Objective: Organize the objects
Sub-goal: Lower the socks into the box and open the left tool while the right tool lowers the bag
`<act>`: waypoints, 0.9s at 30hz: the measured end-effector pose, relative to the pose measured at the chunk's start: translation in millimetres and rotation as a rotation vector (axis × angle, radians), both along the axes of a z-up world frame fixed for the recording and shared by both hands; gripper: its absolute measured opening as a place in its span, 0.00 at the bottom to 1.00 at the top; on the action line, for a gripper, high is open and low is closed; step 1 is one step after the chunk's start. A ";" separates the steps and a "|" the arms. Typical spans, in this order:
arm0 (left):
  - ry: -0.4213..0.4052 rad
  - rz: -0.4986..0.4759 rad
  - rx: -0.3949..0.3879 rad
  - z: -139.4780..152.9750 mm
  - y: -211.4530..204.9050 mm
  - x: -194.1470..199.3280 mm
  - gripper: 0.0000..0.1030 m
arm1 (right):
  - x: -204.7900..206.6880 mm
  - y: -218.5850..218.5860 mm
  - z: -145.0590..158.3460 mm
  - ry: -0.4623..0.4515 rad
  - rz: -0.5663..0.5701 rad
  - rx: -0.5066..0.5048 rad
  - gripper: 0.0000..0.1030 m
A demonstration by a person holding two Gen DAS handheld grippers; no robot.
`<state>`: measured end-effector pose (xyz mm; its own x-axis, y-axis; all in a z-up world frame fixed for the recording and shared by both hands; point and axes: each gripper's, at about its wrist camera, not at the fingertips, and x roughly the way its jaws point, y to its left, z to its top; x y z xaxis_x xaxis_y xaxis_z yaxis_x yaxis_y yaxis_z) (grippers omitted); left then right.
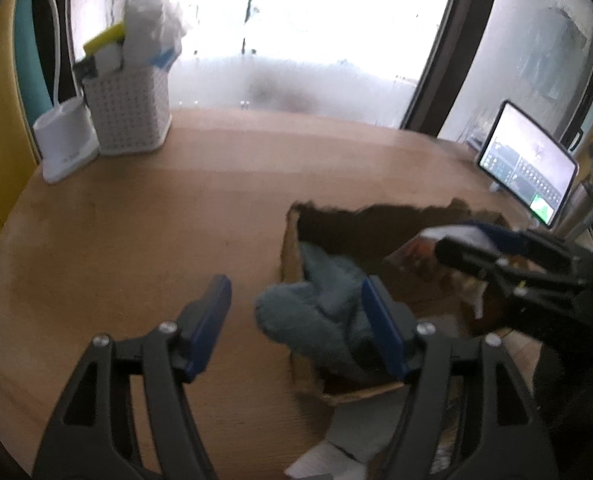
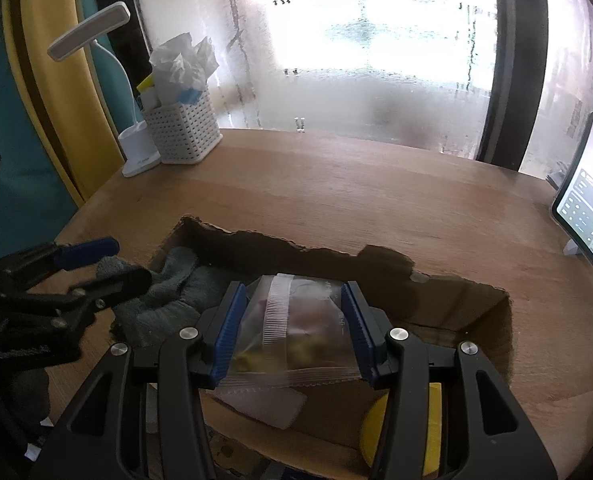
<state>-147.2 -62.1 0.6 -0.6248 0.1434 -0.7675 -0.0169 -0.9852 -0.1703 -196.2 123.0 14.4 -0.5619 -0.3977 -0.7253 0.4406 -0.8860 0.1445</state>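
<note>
Right tool (image 2: 294,326) grips clear zip bag (image 2: 296,332) (yellowish contents) over cardboard box (image 2: 456,320).

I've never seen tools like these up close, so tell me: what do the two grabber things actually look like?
Both look alike. The left gripper and the right gripper are matte black plastic frames with triangular cut-outs, joined by linkage bars with round silver screw heads at the pivots. Each ends in two flat blue fingers; on the right one the blue pads look finely ribbed. No cables or sleeves are visible.
</note>
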 end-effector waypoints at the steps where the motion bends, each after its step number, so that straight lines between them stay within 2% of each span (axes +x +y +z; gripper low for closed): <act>1: -0.014 -0.003 -0.001 -4.9 -0.5 -2.0 0.67 | -0.4 -2.4 -0.3 0.000 0.000 0.002 0.51; 7: -0.085 -0.002 -0.050 -38.4 1.0 -14.1 0.67 | -3.2 -16.2 -0.2 0.006 0.004 0.013 0.51; 10: -0.103 0.012 -0.031 -45.6 -2.7 -16.6 0.69 | -4.7 -20.6 -1.4 0.007 0.006 0.018 0.51; 13: -0.093 0.013 -0.038 -43.6 -2.4 -15.1 0.69 | -7.7 -22.6 -5.4 -0.002 0.005 0.027 0.51; 20: -0.036 0.011 0.022 -26.0 -7.3 -4.8 0.69 | -11.2 -33.0 -17.7 -0.021 0.002 0.067 0.51; 24: -0.015 0.010 0.026 -18.3 -7.7 -1.4 0.69 | -11.5 -36.6 -28.4 -0.054 -0.003 0.079 0.51; 27: -0.013 0.011 0.033 -16.4 -7.5 0.2 0.69 | -8.4 -35.2 -26.0 -0.046 -0.013 0.078 0.52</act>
